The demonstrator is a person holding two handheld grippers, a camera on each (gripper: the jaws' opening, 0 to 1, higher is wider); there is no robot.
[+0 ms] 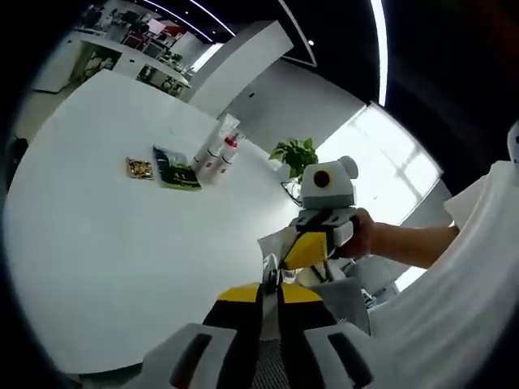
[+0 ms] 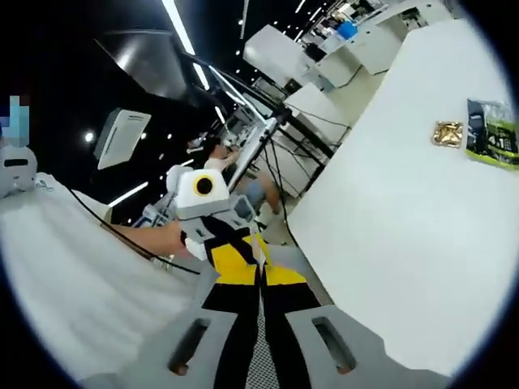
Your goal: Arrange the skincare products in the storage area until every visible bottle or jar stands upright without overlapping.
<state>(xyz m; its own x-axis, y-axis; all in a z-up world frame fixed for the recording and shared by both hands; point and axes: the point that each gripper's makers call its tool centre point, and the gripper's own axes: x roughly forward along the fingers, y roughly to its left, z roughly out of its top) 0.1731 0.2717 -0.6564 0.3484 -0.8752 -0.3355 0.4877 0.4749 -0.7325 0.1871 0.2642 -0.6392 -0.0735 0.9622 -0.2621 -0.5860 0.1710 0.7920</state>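
Note:
Several skincare bottles (image 1: 216,151) stand close together at the far side of the white table (image 1: 97,243); they are white and one has a red cap. My left gripper (image 1: 270,282) is shut and empty, held off the table's near edge, far from the bottles. My right gripper (image 2: 259,261) is also shut, with nothing between its jaws. The two grippers point at each other with their tips close together. In the left gripper view the right gripper (image 1: 310,250) comes in from the right, held by a hand. The left gripper (image 2: 220,237) shows in the right gripper view.
A gold packet (image 1: 139,168) and a green packet (image 1: 177,168) lie left of the bottles; the gold packet (image 2: 447,133) and green packet (image 2: 492,134) also appear in the right gripper view. A potted plant (image 1: 295,152) stands beyond the table. Desks and cables fill the background.

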